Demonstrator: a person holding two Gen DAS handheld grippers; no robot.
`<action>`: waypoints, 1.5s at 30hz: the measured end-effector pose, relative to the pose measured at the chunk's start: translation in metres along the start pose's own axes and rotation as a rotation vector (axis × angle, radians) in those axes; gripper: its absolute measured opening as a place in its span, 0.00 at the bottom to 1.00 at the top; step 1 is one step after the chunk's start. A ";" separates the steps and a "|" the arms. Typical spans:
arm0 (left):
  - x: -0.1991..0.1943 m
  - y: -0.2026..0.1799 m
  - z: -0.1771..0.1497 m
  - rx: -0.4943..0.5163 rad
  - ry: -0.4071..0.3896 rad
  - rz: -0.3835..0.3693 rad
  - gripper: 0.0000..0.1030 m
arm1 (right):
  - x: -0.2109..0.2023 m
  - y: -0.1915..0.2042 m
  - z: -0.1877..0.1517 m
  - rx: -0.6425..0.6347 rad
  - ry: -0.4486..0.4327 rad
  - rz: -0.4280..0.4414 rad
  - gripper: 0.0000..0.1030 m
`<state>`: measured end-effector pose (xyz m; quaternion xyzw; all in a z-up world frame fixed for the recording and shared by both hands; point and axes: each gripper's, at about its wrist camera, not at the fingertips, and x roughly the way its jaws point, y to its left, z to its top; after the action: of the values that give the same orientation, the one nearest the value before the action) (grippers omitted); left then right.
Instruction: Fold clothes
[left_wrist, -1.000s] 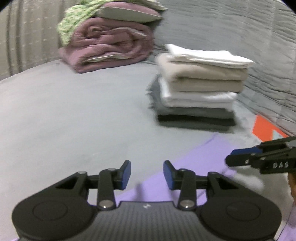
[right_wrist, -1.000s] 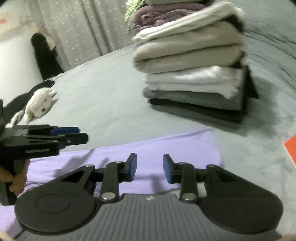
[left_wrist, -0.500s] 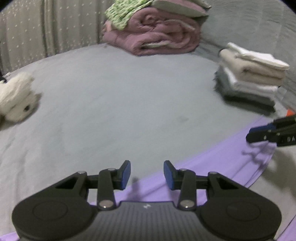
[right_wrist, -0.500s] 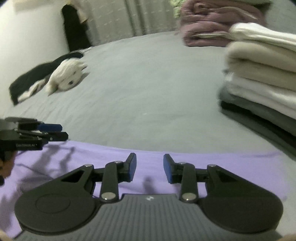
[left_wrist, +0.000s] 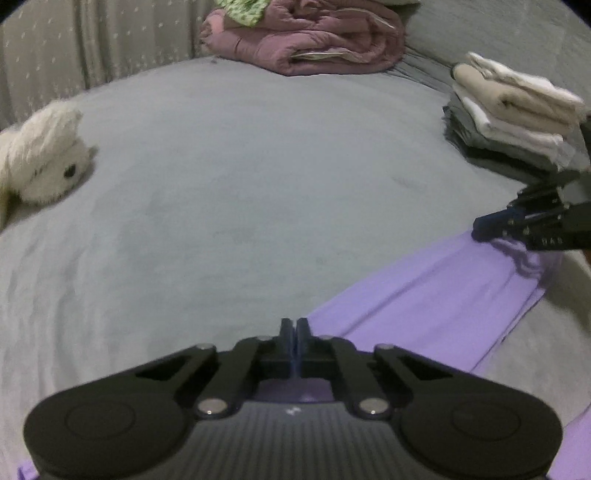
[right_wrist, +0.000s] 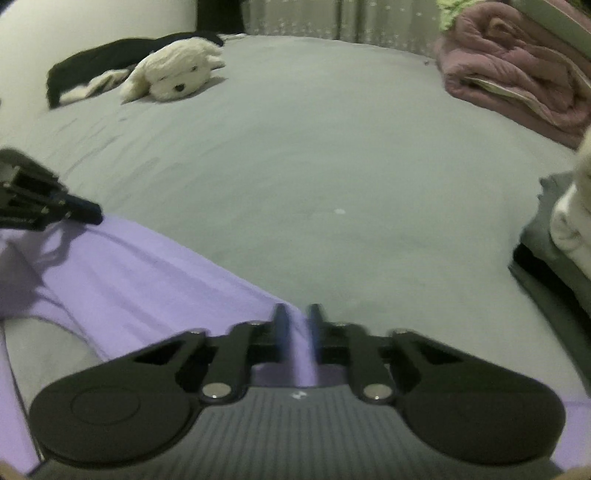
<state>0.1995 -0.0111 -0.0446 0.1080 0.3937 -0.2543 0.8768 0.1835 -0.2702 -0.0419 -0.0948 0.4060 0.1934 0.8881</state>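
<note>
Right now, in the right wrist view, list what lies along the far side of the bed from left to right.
Black garment → white plush dog → rolled mauve blanket.

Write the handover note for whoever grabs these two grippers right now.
Left gripper: jaws have just closed at the near edge of the purple garment; no cloth shows between them.
Right gripper: just closed, pinching a fold of that garment.
The garment lies flat on the grey bed. The folded stack sits at the far right.
Done: edge gripped. Left: make the fold, probably away from you, then stack it.
</note>
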 end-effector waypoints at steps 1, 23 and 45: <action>-0.001 -0.003 0.000 0.013 -0.009 0.008 0.00 | -0.001 0.001 0.000 -0.012 -0.002 -0.010 0.01; 0.018 0.000 0.007 -0.022 -0.105 0.149 0.04 | 0.009 -0.014 0.005 0.078 -0.102 -0.091 0.17; 0.074 -0.134 0.069 0.184 -0.058 -0.167 0.32 | -0.066 -0.115 -0.062 0.114 -0.011 -0.279 0.34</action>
<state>0.2138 -0.1782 -0.0527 0.1475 0.3509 -0.3644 0.8499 0.1506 -0.4118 -0.0311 -0.0987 0.3943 0.0453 0.9126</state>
